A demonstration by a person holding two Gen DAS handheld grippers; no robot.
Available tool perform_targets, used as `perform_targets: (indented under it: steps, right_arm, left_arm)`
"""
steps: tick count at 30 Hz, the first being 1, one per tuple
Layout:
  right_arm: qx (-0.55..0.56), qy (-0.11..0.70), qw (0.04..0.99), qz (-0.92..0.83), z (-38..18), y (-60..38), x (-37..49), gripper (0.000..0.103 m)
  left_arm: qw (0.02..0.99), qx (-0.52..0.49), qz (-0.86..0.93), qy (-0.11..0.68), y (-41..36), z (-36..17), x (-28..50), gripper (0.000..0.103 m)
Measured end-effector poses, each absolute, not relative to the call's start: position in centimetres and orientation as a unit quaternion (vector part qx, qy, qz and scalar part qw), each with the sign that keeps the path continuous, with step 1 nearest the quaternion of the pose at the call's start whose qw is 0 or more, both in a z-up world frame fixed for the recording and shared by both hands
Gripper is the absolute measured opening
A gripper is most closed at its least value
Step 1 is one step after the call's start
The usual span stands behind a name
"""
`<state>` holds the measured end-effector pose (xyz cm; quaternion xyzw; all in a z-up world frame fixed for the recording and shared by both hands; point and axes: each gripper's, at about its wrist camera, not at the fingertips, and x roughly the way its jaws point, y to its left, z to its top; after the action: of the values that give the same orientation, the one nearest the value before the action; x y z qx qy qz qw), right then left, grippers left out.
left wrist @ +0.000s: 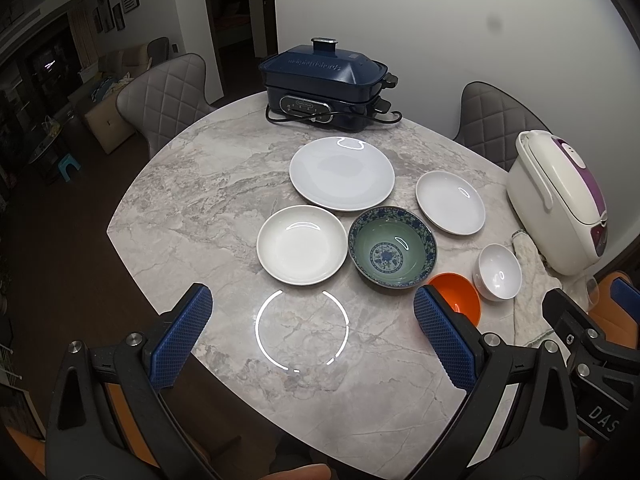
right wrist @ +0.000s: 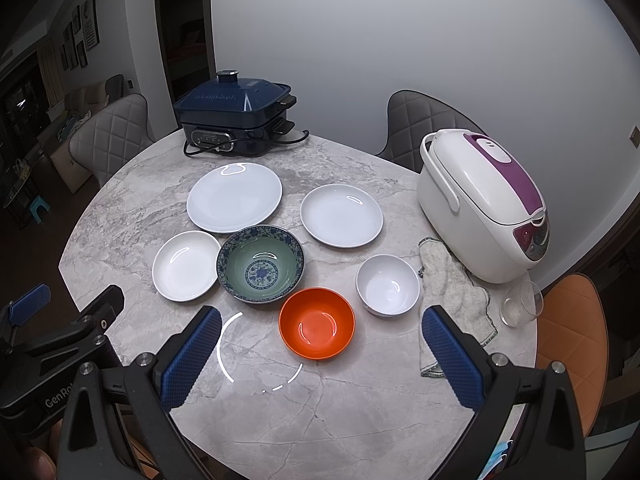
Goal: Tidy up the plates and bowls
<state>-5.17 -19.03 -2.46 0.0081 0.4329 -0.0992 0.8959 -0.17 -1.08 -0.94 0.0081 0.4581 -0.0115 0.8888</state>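
On the marble table [left wrist: 200,208] lie a large white plate [left wrist: 342,174], a smaller white plate [left wrist: 450,203], a shallow white dish [left wrist: 301,245], a blue-green patterned bowl [left wrist: 392,253], an orange bowl [left wrist: 460,296] and a small white bowl [left wrist: 497,272]. In the right wrist view they show as large plate [right wrist: 234,197], small plate [right wrist: 341,215], dish [right wrist: 186,266], patterned bowl [right wrist: 260,263], orange bowl [right wrist: 317,323], white bowl [right wrist: 387,285]. My left gripper [left wrist: 312,320] is open and empty above the table's near edge. My right gripper [right wrist: 322,336] is open and empty, over the orange bowl.
A dark blue electric grill [left wrist: 326,84] stands at the back. A white and purple rice cooker [right wrist: 484,204] stands at the right, with a cloth [right wrist: 452,296] and a tipped glass [right wrist: 520,304] beside it. Chairs surround the table.
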Motion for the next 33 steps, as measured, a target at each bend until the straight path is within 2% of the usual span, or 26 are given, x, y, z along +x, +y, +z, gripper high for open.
perform_targets:
  steps: [16,24,27,31,33]
  right_arm:
    - [0.008,0.433,0.896,-0.100,-2.7,-19.0,-5.2,0.103]
    - [0.021,0.432,0.898,-0.085,-3.5,-19.6,-5.2,0.103]
    - [0.051,0.415,0.907,-0.048,-4.3,-20.5,-5.3,0.103]
    - [0.153,0.379,0.912,0.046,-4.5,-23.1,-3.1,0.103]
    - [0.201,0.380,0.900,0.077,-5.1,-24.0,-1.4,0.103]
  left_arm:
    - [0.888,0.007,-0.014,0.459,-1.5,-1.0,-0.4,0.102]
    - [0.882,-0.001,-0.031,0.470,-2.1,-3.4,-0.6,0.102]
    - [0.879,-0.017,-0.060,0.473,-0.7,-4.6,-0.1,0.101]
    - [0.869,-0.089,-0.087,0.479,3.6,-6.1,1.8,0.101]
    - [0.869,-0.086,-0.088,0.479,5.6,-6.7,3.7,0.101]
